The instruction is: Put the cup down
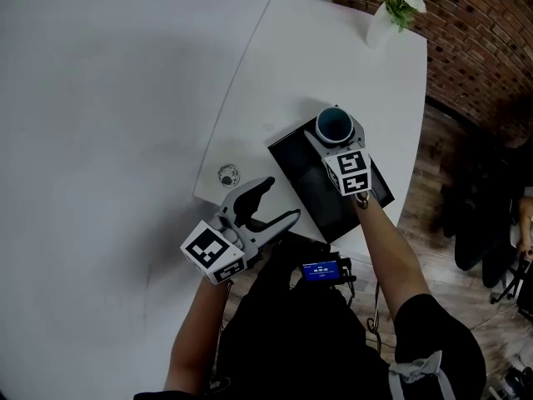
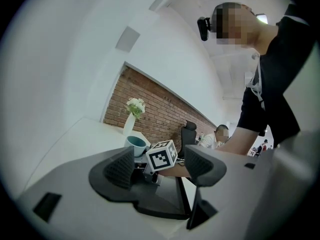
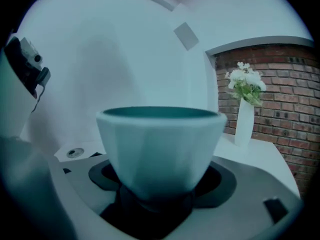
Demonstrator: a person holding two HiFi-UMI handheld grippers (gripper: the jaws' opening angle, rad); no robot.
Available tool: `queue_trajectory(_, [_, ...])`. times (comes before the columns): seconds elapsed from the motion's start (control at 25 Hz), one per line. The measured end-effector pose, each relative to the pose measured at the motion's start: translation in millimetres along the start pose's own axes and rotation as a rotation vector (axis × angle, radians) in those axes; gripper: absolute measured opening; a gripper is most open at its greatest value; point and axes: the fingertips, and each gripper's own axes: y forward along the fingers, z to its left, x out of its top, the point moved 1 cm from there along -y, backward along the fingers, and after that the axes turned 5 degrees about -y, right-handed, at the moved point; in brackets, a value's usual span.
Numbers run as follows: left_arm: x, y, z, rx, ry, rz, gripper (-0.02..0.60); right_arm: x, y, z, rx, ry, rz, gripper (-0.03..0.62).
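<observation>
A pale blue cup (image 1: 335, 125) with a dark teal inside sits between the jaws of my right gripper (image 1: 336, 133), which is shut on its foot. It is over the far corner of a black mat (image 1: 310, 186) on the white table (image 1: 275, 73); whether it touches the mat I cannot tell. In the right gripper view the cup (image 3: 160, 149) fills the middle, above my right gripper (image 3: 155, 200). My left gripper (image 1: 280, 200) is open and empty at the table's near edge. From the left gripper (image 2: 161, 168) I see the cup (image 2: 135, 145) behind the right gripper's marker cube (image 2: 162, 156).
A white vase with flowers (image 1: 390, 8) stands at the table's far end, by a brick wall (image 1: 475, 40). A round metal grommet (image 1: 228, 174) lies left of the mat. A small lit device (image 1: 321, 269) hangs at my chest. A seated person (image 2: 220, 134) and office chair (image 2: 188, 133) are behind.
</observation>
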Motion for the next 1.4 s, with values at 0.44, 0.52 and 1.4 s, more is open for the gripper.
queue_trajectory(0.44, [1, 1, -10, -0.02, 0.014, -0.007, 0.319, -30, -33, 2, -0.026, 0.034, 0.113, 0.397])
queue_trajectory(0.52, [0, 1, -12, -0.026, 0.015, -0.01, 0.319, -33, -46, 2, -0.031, 0.057, 0.111, 0.397])
queue_trajectory(1.4, [9, 27, -56, -0.134, 0.076, -0.059, 0.319, 98, -231, 32, 0.269, 0.422, -0.278, 0.383])
